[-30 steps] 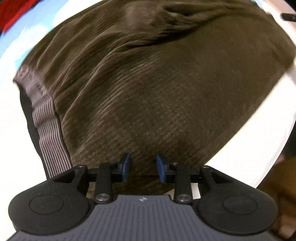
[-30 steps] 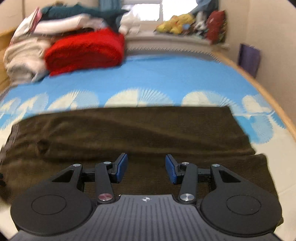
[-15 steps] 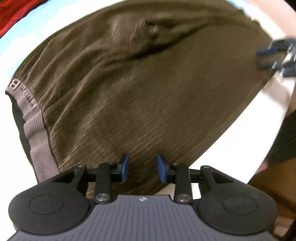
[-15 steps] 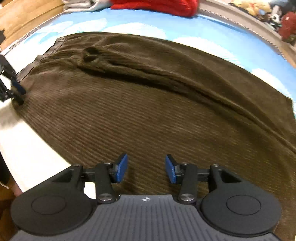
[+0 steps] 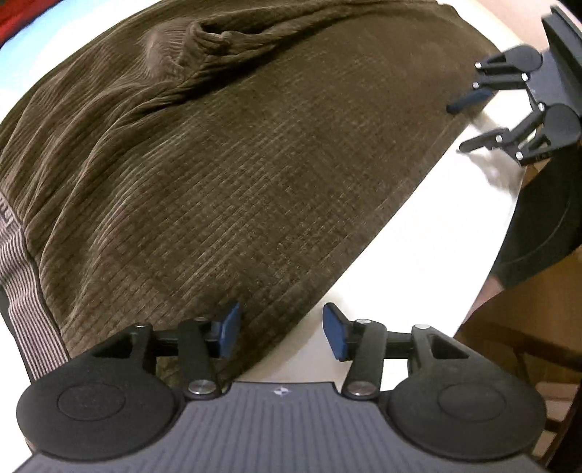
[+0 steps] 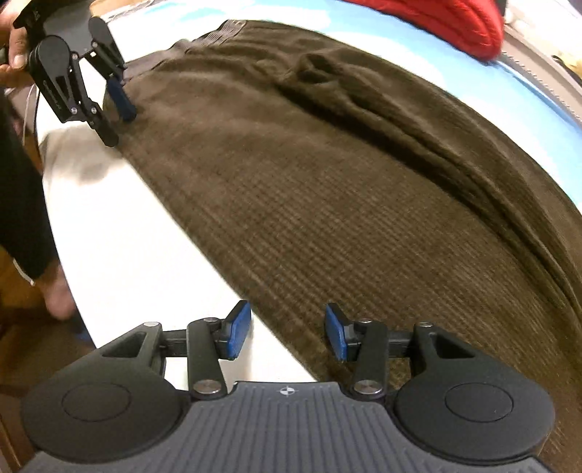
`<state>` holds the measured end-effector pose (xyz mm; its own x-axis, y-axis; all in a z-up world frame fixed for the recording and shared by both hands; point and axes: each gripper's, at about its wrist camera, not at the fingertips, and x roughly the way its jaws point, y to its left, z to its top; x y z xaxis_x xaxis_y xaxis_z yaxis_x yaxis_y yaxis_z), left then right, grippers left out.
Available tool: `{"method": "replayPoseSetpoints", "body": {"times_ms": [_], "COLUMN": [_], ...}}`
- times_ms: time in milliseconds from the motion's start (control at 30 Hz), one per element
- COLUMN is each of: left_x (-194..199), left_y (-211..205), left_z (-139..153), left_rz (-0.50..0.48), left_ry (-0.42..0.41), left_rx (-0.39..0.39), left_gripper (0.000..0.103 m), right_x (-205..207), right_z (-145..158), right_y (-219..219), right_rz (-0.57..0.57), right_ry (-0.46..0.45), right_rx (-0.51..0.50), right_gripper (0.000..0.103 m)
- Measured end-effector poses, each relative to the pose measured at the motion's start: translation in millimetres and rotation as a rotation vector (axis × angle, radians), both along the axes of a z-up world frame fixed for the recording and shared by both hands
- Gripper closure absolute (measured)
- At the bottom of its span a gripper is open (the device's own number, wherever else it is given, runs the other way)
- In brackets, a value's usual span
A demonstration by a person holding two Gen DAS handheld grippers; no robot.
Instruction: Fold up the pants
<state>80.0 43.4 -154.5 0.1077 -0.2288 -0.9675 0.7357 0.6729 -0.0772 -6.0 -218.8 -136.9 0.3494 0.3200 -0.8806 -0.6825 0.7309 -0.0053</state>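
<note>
Left wrist view: left gripper [image 5: 280, 333] spread astride pants [image 5: 225, 174] near hem; right gripper [image 6: 287, 334] likewise spread, both poised to pinch for folding

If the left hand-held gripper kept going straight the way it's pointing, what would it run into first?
Most likely the near edge of the brown pants: the left hand-held gripper is open and straddles that edge over the white surface. How high it sits above the fabric is unclear.

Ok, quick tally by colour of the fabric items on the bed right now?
Brown: 1, the pants
Red: 1, a knitted item
Blue and white: 1, the bedspread
Total: 3
</note>
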Motion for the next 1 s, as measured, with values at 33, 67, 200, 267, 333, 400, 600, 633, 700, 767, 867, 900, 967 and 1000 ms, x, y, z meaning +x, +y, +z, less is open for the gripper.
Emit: {"method": "replayPoseSetpoints", "body": {"times_ms": [33,67,200,267,333,400,600,633,700,767,867,900,967,1000], "left_x": [0.6,1.5,2.7,0.8,-1.3,-4.1,4.8,12.0,27.8,40.9,44.6,41.8,40.1,44.4], "left_y": [-0.8,-1.8,-5.7,-6.4,-3.0,4.3,34.9,44.0,67.0,87.9,102.7,104.2,110.9,118.7], "left_z": [-1.5,-2.6,-5.7,-3.0,4.7,13.7,26.9,36.0,47.7,42.7,9.2,-4.7,-2.6,6.7], "left_rz": [0.003,0.004,-0.025,-0.04,-0.039,-0.038,0.042,0.098,0.229,0.339,0.36,0.344,0.336,0.38], "left_ry": [-0.004,-0.007,-0.03,-0.039,-0.027,-0.017,0.05,0.019,-0.018,-0.003,0.069,0.102,0.088,0.064], "left_rx": [0.006,0.014,0.042,0.038,0.006,-0.034,-0.148,-0.19,-0.255,-0.243,-0.058,0.027,0.013,-0.04], "left_gripper": [0.05,0.055,0.084,0.101,0.102,0.102,0.1,0.099,0.099,0.099,0.099,0.099,0.098,0.098], "right_x": [0.1,0.5,3.4,3.3,-0.1,-3.0,-15.8,-17.2,-11.2,-2.7,8.4,10.4,14.1,16.2], "right_z": [-3.2,-6.6,-6.4,-4.3,2.0,12.8,10.1,10.4,21.7,33.9,35.0,30.4,21.0,15.3], "right_y": [1.6,3.3,1.2,1.4,-1.4,-9.5,-21.3,-23.0,-32.7,-44.8,-55.9,-56.0,-54.9,-53.9], "right_rz": [0.006,0.01,-0.003,0.009,0.031,0.029,0.039,0.041,-0.021,-0.105,-0.228,-0.243,-0.256,-0.26], "right_ry": [0.003,0.001,-0.003,-0.002,-0.026,-0.032,0.041,0.047,0.042,0.005,-0.049,-0.057,-0.03,-0.009], "right_rx": [-0.023,-0.054,-0.061,-0.057,-0.05,-0.015,-0.042,-0.042,0.038,0.104,0.076,0.04,-0.033,-0.072], "right_gripper": [0.055,0.055,0.067,0.085,0.091,0.092,0.087,0.087,0.087,0.076,0.052,0.052,0.052,0.052]}}
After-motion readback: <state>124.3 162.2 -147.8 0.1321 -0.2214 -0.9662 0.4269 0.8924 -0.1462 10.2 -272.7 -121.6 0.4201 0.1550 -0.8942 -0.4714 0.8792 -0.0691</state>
